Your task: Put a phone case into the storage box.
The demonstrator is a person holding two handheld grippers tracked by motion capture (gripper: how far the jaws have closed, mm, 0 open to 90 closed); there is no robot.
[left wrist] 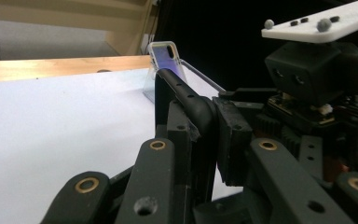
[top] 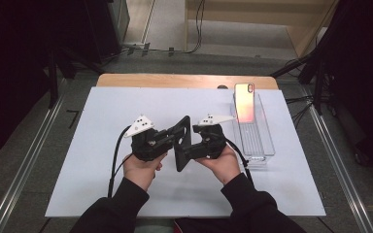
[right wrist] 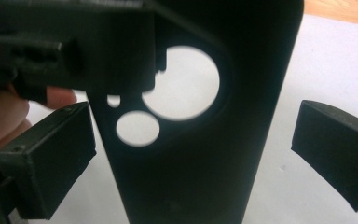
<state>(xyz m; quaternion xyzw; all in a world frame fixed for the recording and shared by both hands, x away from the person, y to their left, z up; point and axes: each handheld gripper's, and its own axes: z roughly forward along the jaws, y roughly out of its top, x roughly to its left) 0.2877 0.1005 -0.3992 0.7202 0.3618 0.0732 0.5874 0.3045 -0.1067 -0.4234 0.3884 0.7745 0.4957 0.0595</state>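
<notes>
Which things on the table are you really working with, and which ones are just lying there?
In use:
- black phone case, clamped in the left gripper
- right gripper, jaws open on either side of the case, pads not touching it

Lying about:
- phone, standing propped up in the clear tray
- white mat on the table

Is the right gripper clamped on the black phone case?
No: the right gripper jaws stand wide apart, clear of the black phone case on both sides.
</notes>
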